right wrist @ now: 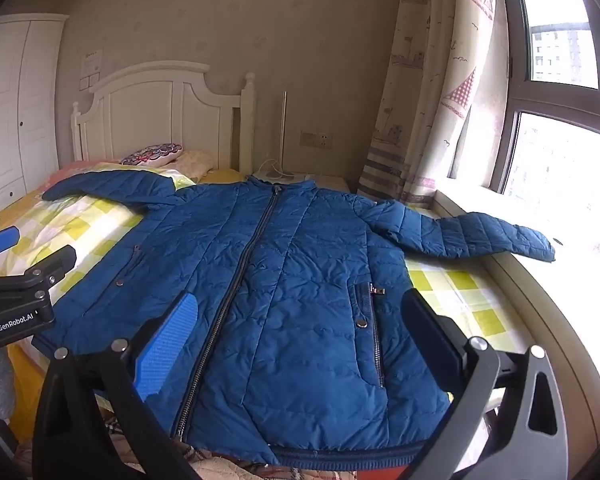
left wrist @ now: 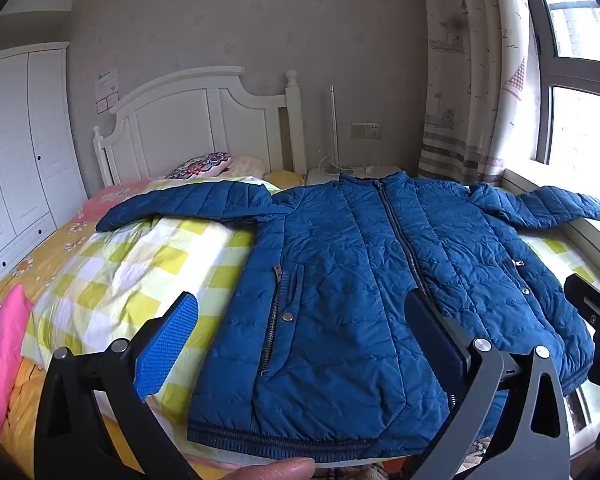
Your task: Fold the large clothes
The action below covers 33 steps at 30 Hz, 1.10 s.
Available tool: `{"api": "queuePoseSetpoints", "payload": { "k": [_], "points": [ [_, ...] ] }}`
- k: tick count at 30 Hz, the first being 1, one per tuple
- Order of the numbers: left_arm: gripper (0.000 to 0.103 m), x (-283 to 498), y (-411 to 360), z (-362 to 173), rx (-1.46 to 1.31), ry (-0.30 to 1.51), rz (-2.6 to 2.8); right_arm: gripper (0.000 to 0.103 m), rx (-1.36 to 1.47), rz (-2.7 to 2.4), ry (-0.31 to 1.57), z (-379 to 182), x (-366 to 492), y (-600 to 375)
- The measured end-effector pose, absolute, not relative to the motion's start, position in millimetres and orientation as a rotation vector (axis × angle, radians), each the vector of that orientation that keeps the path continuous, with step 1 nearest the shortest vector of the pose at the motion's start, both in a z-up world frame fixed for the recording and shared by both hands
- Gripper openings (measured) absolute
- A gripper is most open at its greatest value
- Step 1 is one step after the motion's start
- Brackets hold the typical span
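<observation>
Your view of the jacket [left wrist: 352, 280] is partly blocked: the bottom hem near you sits behind the gripper frames, and the far collar is hard to make out against the bedside table [left wrist: 352, 174]. The tip of one sleeve [right wrist: 500, 236] reaches onto the bright window sill [right wrist: 540, 280], where glare washes out detail. A fingertip [left wrist: 276, 470] pokes in, cut off at the bottom edge of the left wrist view.

Your left gripper [left wrist: 300, 340] stands spread wide, with nothing between its fingers; it hovers over the lower left half of the jacket without clearly touching it. Your right gripper [right wrist: 300, 336] is likewise spread wide and empty above the lower right half, near the zip pocket [right wrist: 374, 336].

The blue quilted jacket lies front up, zipped, flat on the bed [left wrist: 120, 264], both sleeves stretched sideways. It rests on a yellow-green checked quilt [left wrist: 140, 280]. Pillows [left wrist: 204, 164] sit by the white headboard [left wrist: 188, 120]. A white wardrobe [left wrist: 16, 152] stands beside the bed.
</observation>
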State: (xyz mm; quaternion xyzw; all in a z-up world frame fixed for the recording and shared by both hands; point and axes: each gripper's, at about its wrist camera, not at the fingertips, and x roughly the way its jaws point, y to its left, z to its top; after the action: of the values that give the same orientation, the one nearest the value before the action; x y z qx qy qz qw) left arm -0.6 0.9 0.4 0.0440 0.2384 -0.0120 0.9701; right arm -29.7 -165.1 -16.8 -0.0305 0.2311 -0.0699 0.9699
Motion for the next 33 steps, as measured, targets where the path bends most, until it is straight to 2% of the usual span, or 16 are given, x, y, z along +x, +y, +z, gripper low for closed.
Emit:
{"api": "queuePoseSetpoints", "payload": {
  "k": [33],
  "points": [
    [0.099, 0, 8, -7, 0.085, 0.499, -0.015, 0.101, -0.044, -0.128, 0.490, -27, -23, -163]
  ]
}}
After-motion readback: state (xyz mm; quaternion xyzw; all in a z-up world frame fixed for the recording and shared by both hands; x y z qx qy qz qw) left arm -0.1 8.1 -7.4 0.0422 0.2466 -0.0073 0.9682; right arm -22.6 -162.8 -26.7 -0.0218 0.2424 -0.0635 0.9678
